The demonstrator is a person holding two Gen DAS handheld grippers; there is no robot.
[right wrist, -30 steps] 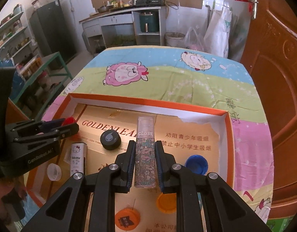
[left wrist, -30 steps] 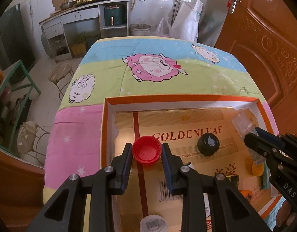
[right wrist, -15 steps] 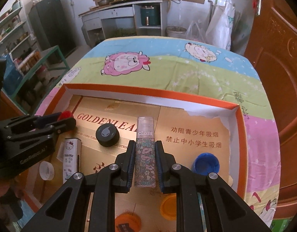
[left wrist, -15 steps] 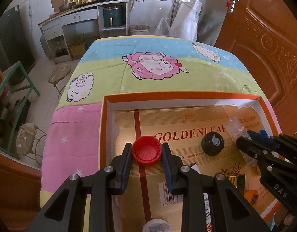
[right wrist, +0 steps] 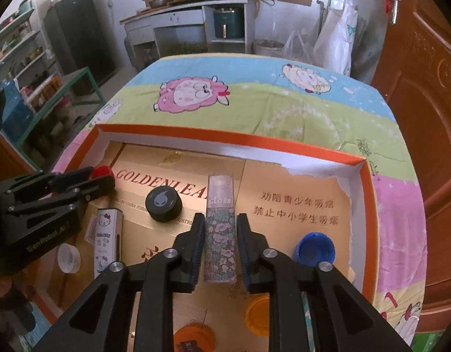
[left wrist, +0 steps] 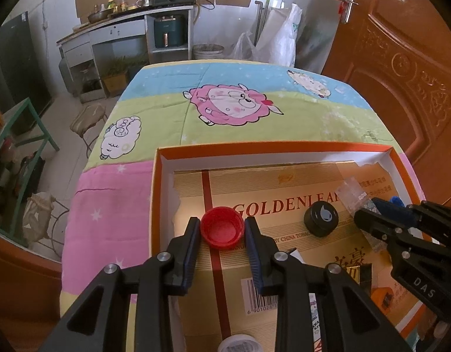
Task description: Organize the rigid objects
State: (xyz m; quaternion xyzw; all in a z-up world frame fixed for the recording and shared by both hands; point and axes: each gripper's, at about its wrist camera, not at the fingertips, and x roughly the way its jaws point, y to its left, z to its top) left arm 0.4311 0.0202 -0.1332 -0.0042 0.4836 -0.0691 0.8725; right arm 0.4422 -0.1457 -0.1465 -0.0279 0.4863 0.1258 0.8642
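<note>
My left gripper (left wrist: 222, 231) is shut on a red bottle cap (left wrist: 222, 230), open side up, low over the left part of the orange-rimmed tray (left wrist: 272, 148). My right gripper (right wrist: 219, 228) has its fingers parted slightly around a clear floral lip-gloss box (right wrist: 220, 228), which stands between them over the tray's middle; a small gap shows on each side. The right gripper (left wrist: 372, 214) also shows at the right edge of the left wrist view. The left gripper (right wrist: 102, 180) with the red cap (right wrist: 101, 171) shows at the left of the right wrist view.
In the tray (right wrist: 231, 139) lie a black cap (right wrist: 163, 204), a Hello Kitty box (right wrist: 106, 242), a clear cap (right wrist: 67, 258), a blue cap (right wrist: 315, 249) and two orange caps (right wrist: 257, 312). The tray sits on a sheep-print cloth (left wrist: 225, 111). A wooden door (left wrist: 401, 67) stands to the right.
The right gripper's fingers have opened a little off the lip-gloss box. Both grippers have shifted slightly over the tray; the left still holds the red cap.
</note>
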